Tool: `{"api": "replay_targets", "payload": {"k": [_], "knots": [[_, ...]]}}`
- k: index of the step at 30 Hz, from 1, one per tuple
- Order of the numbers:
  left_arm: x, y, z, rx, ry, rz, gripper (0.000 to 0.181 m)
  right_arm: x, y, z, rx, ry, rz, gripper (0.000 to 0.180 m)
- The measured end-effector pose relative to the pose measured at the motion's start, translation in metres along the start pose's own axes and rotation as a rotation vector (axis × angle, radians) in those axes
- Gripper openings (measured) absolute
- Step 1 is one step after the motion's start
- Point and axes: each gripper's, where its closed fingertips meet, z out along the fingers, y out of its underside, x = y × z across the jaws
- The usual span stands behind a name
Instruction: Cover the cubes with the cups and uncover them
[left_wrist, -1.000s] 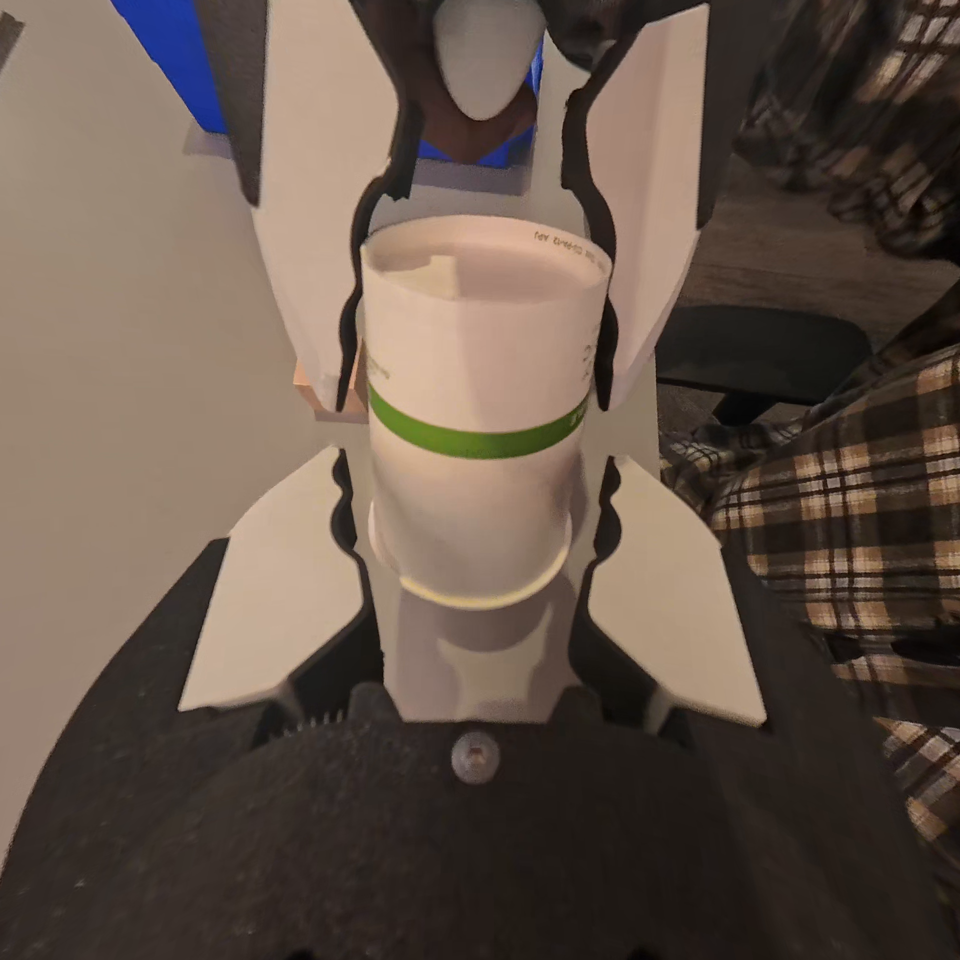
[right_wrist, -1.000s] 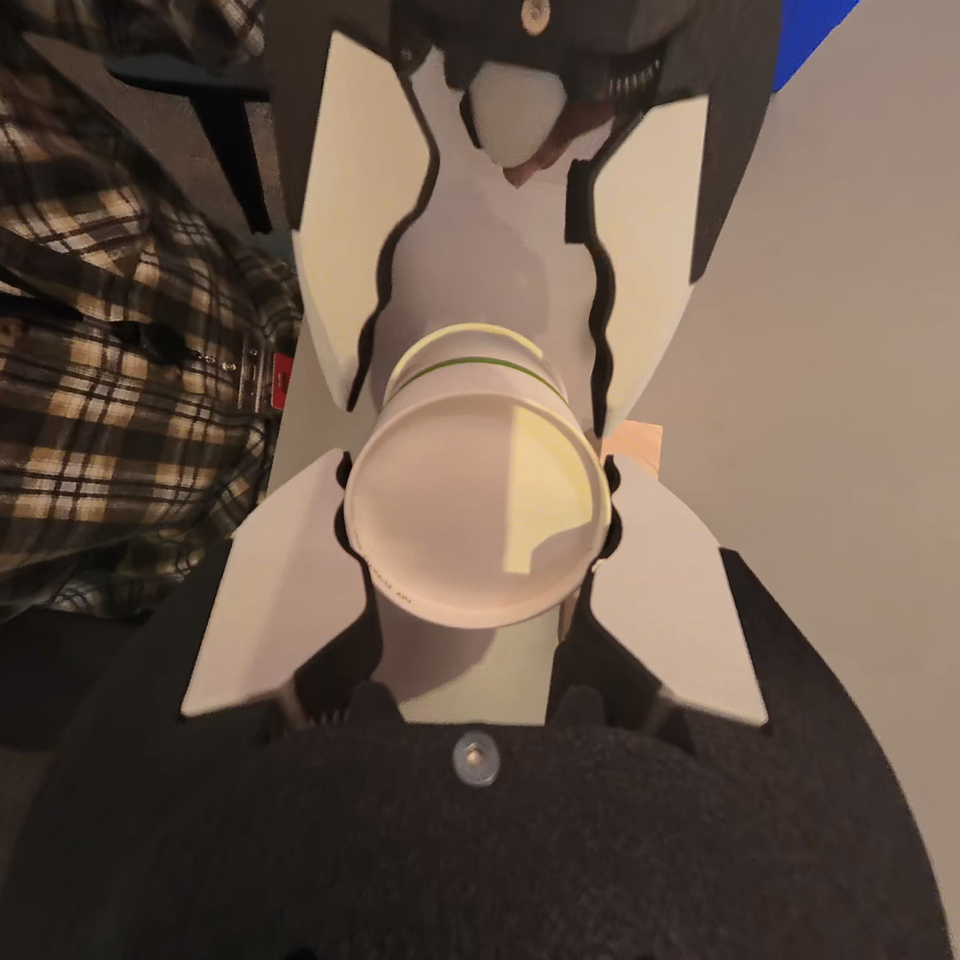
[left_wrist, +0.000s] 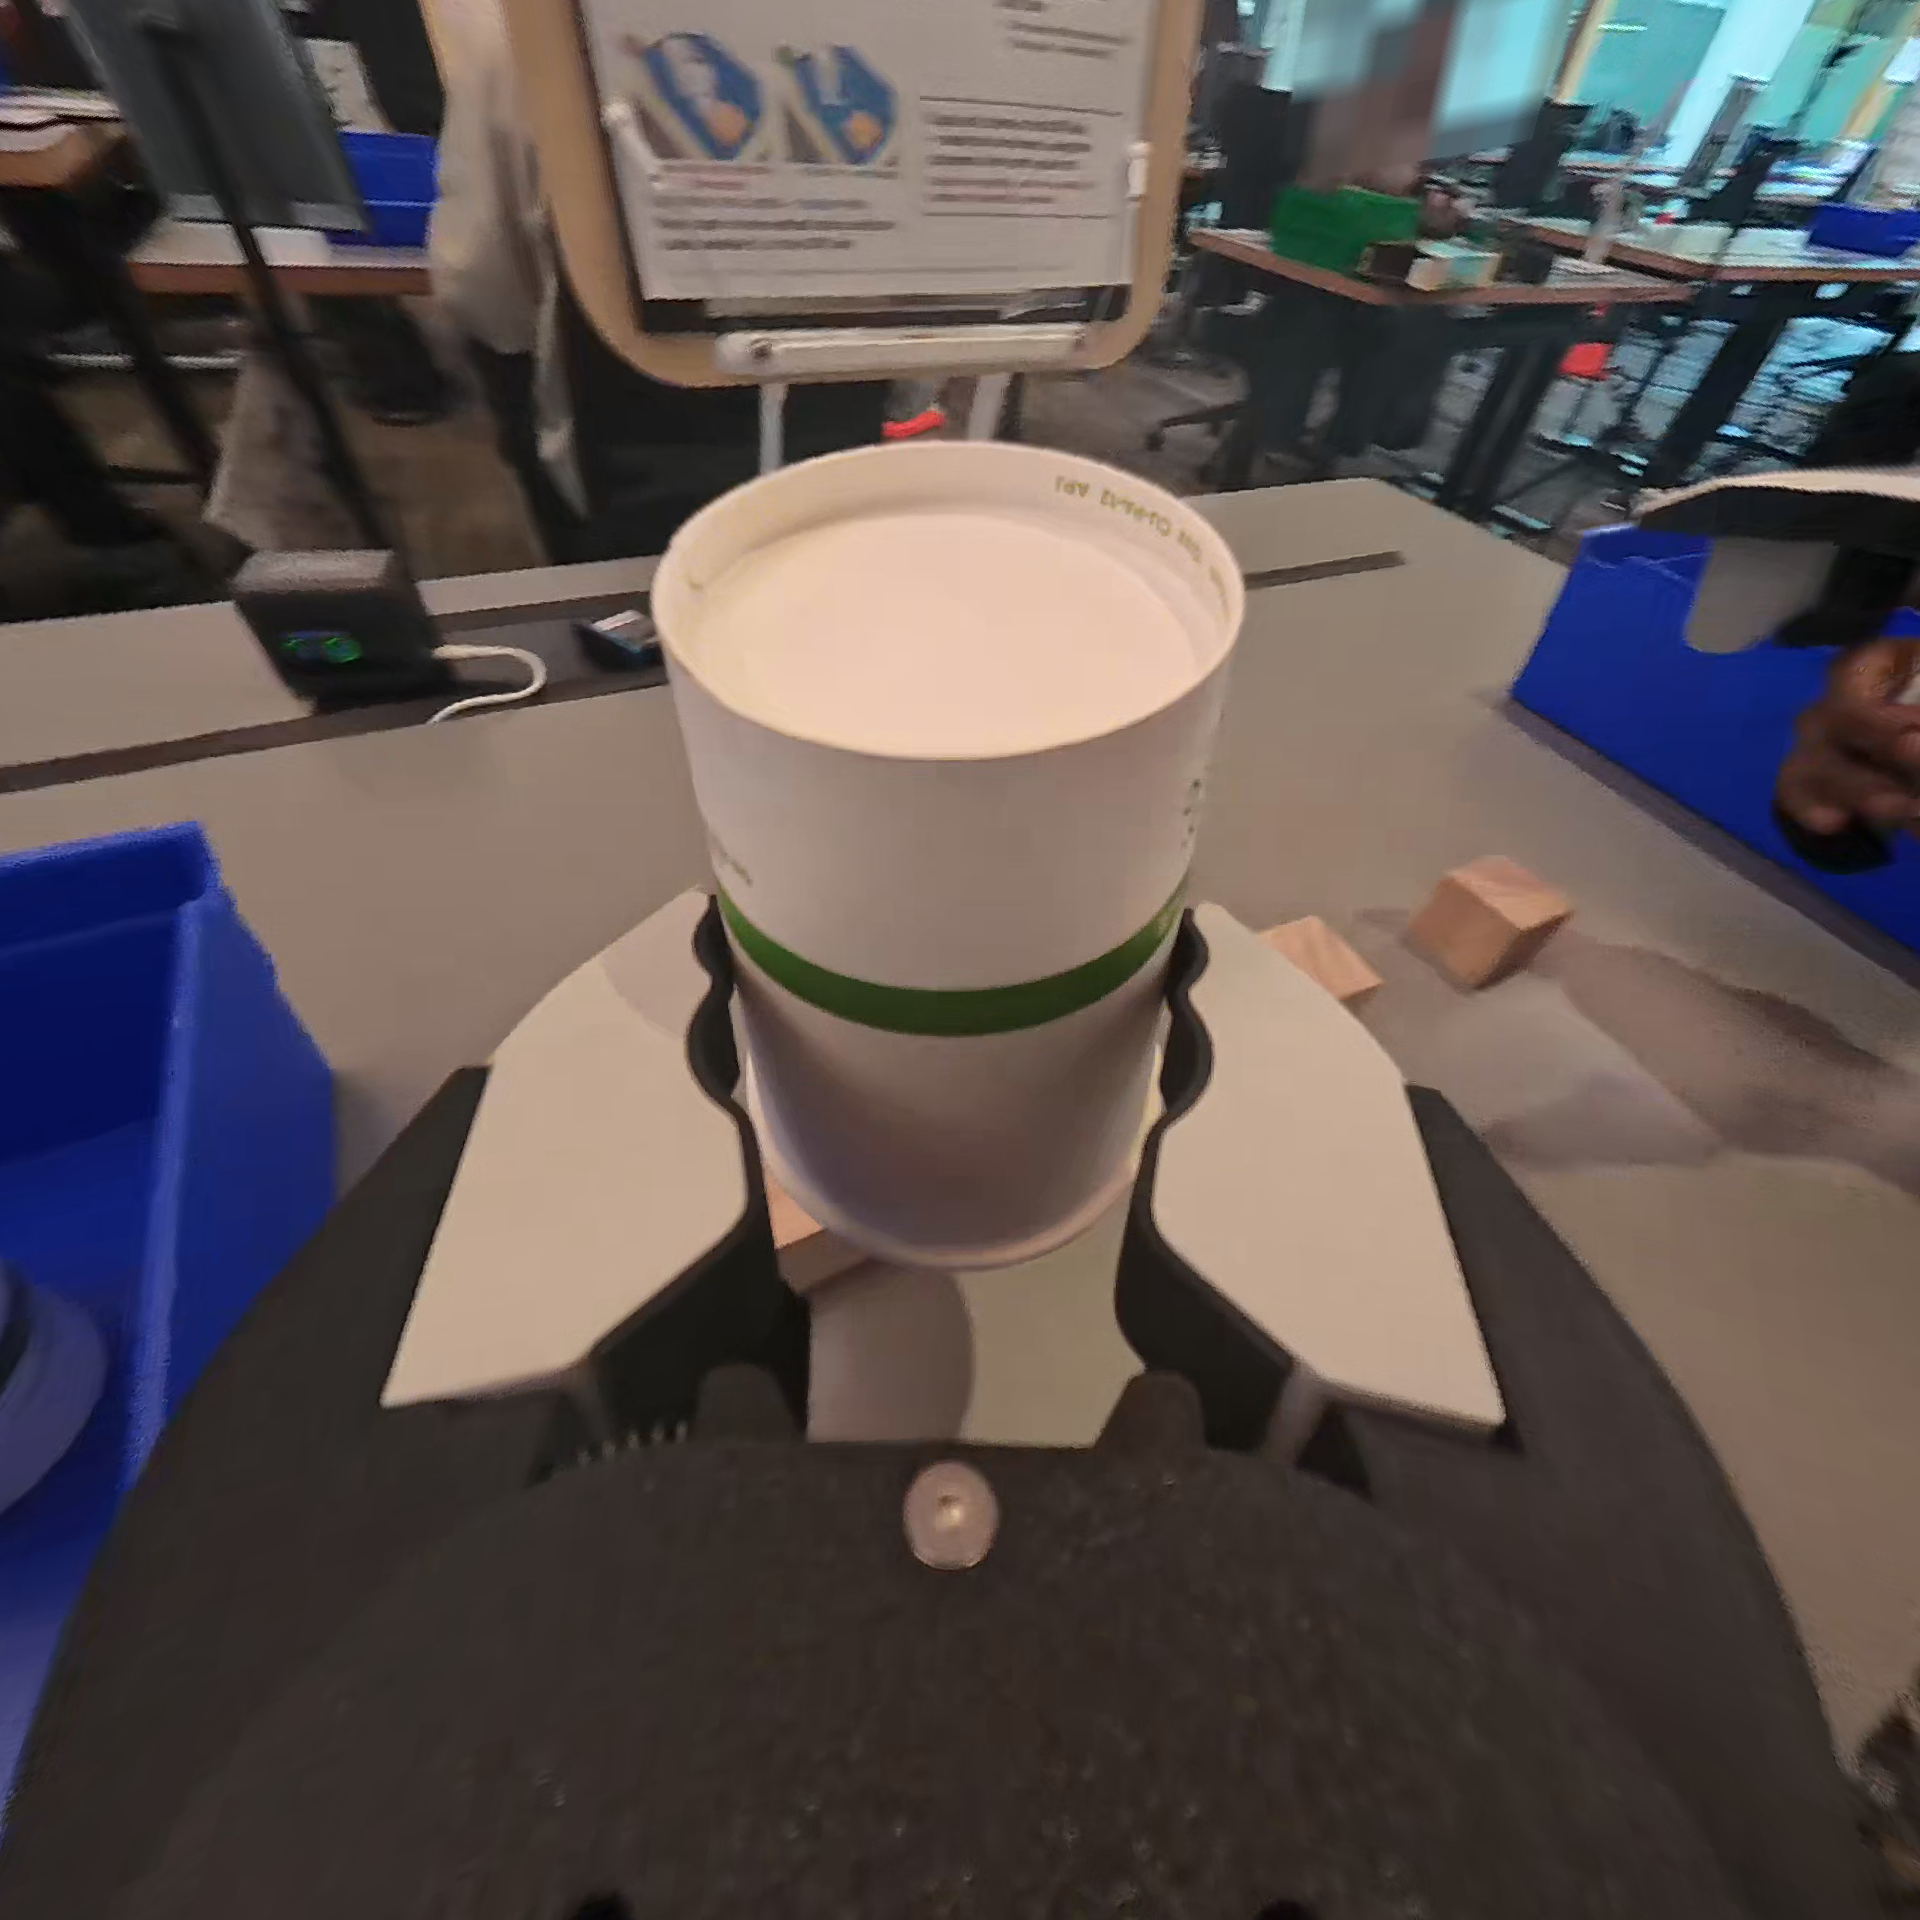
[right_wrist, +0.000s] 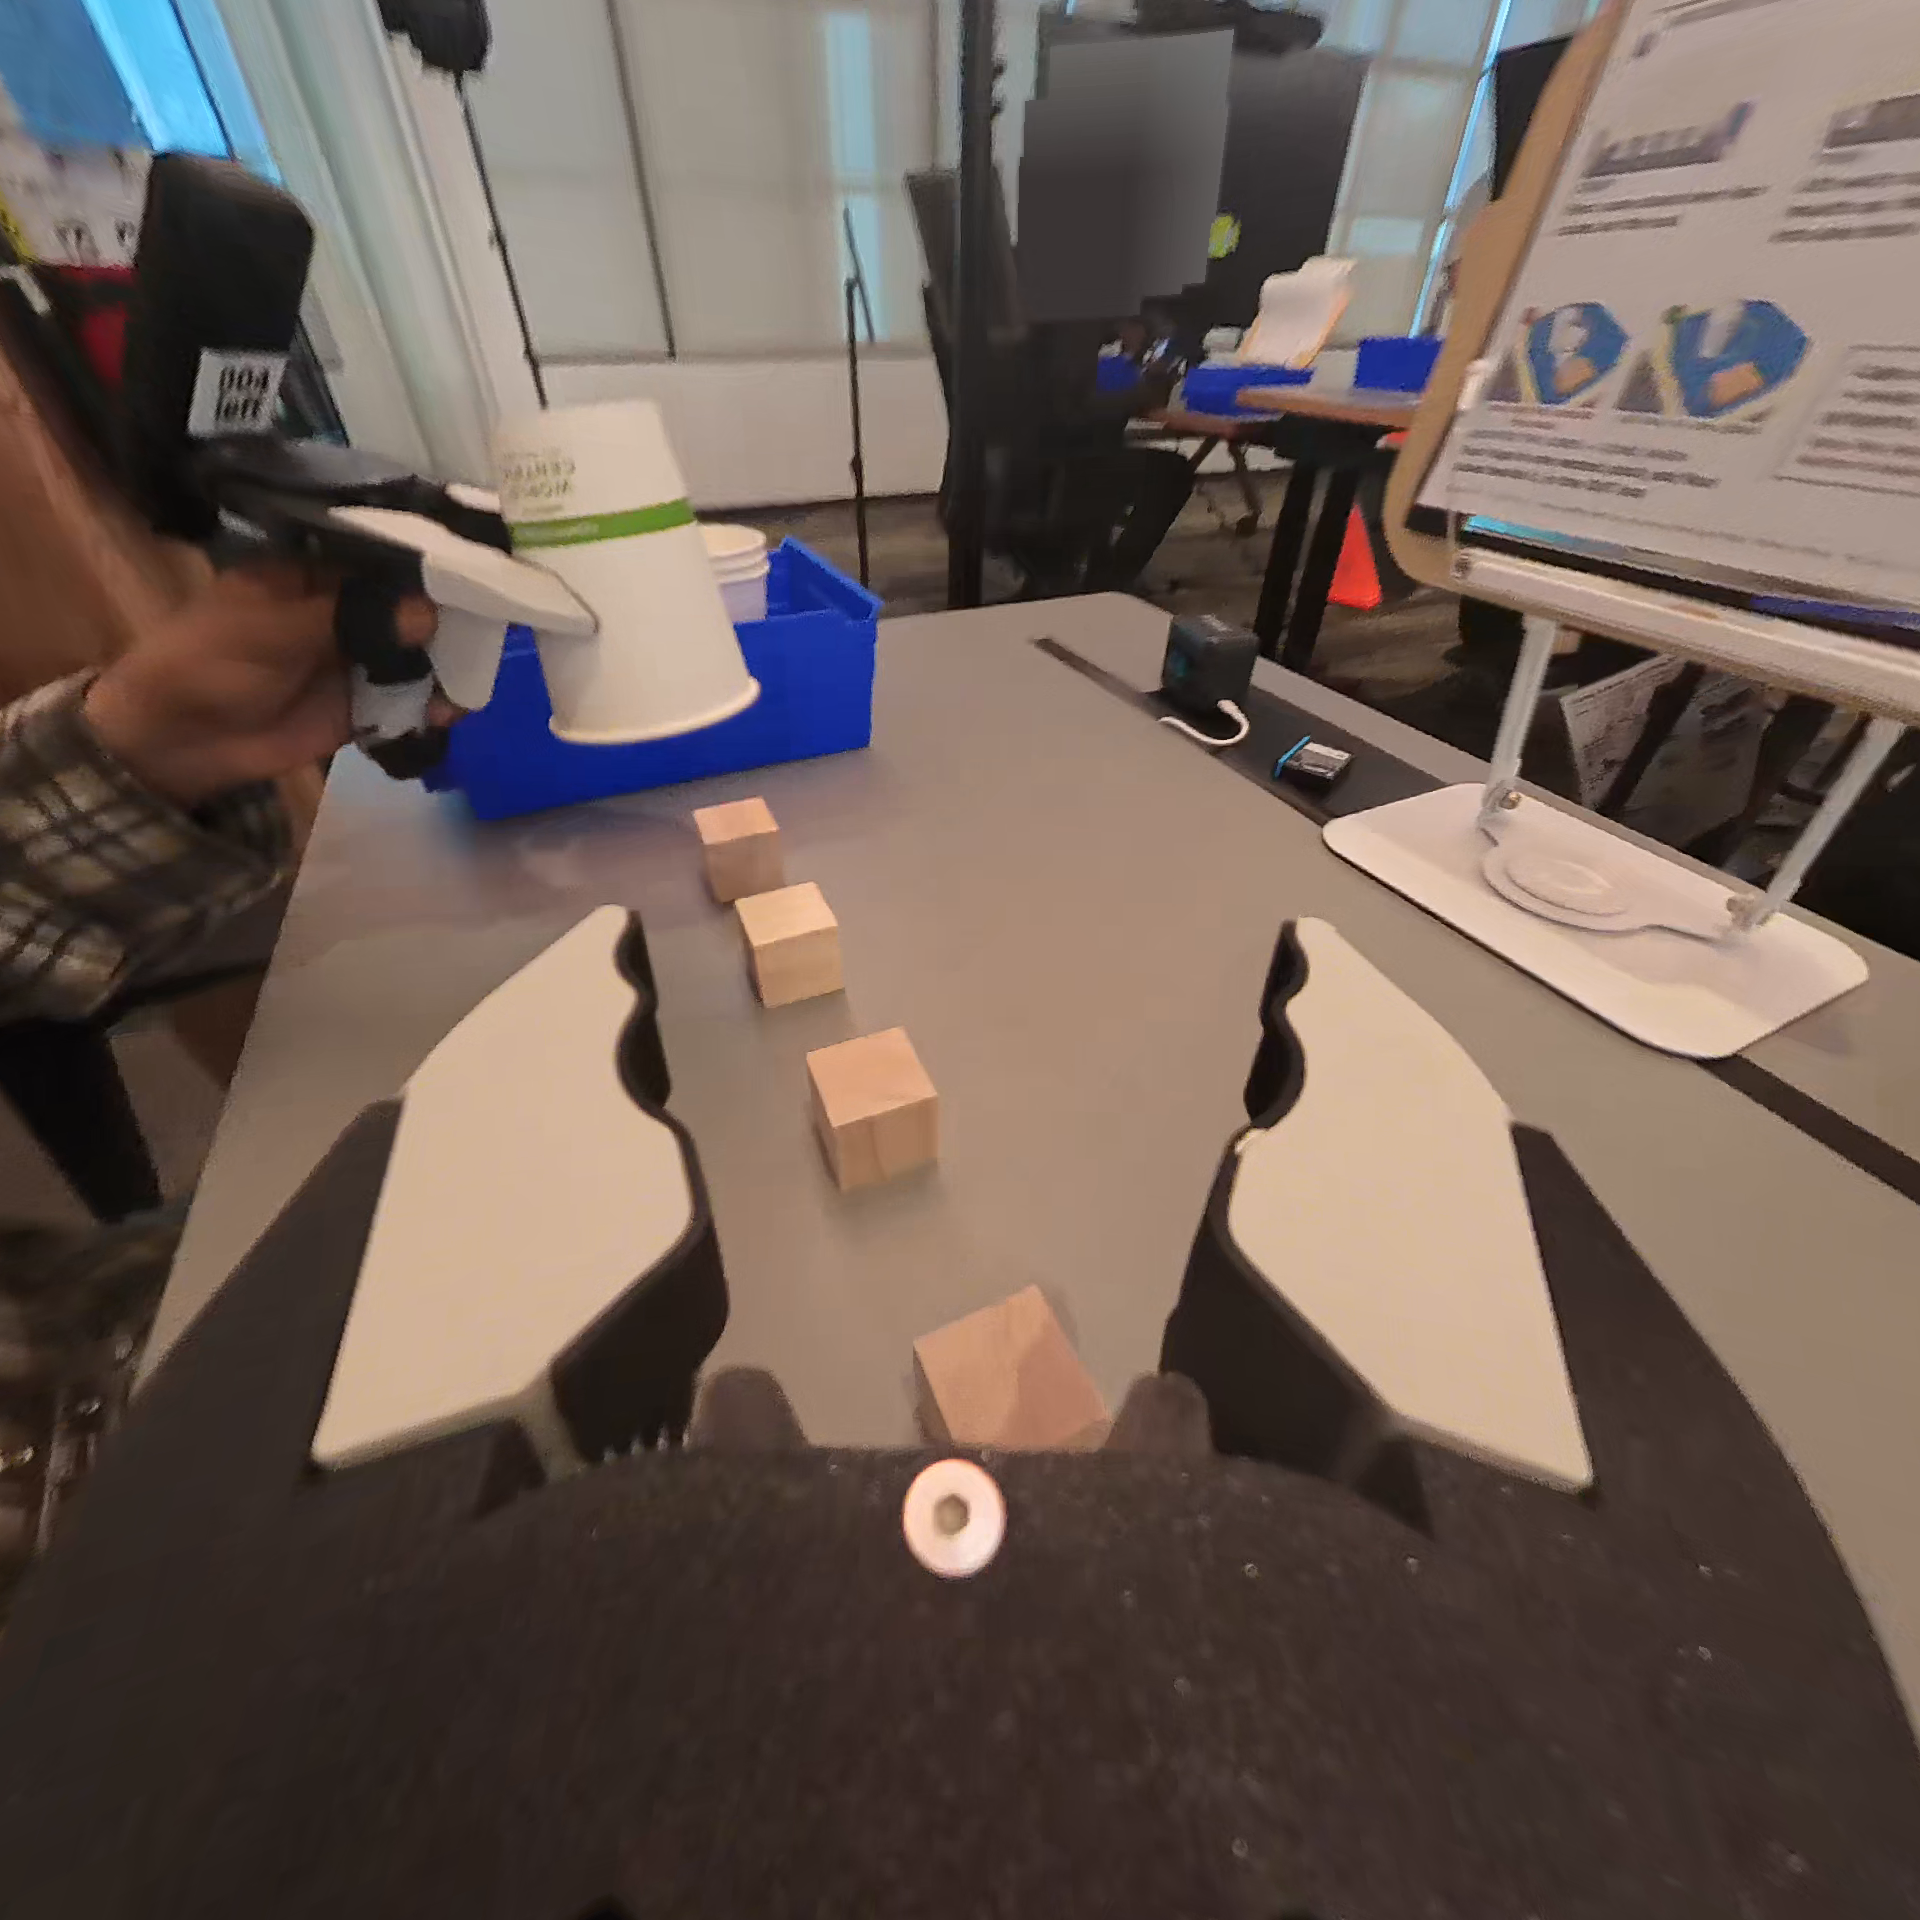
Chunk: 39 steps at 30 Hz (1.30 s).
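White cup (left_wrist: 951, 831) clamped in left gripper (left_wrist: 948, 997); right gripper (right_wrist: 951, 1049) wide, empty

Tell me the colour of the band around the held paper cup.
Green, on a white cup; clearest in the left wrist view.

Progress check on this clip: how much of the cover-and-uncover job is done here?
Done: all four wooden cubes sit uncovered. In hand: the left gripper holds an upside-down cup in the air. The right gripper is open, empty. Left: apparently putting that cup away.
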Motion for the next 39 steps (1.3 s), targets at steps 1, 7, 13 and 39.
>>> {"api": "replay_targets", "payload": {"k": [1,7,13,39], "knots": [[-0.007,0.005,0.002,-0.002,-0.030,-0.007,0.080,0.005,0.004,-0.002,0.024,0.013,0.014,0.109],[-0.034,0.037,0.021,-0.079,-0.140,-0.013,0.080,0.018,0.013,-0.018,0.172,0.035,0.051,0.098],[-0.045,0.058,0.033,-0.113,-0.191,-0.025,0.080,0.019,0.014,-0.029,0.195,-0.004,0.072,0.086],[-0.035,0.092,0.021,-0.215,-0.256,0.002,0.129,0.002,0.021,-0.020,0.151,-0.092,0.052,0.093]]}}
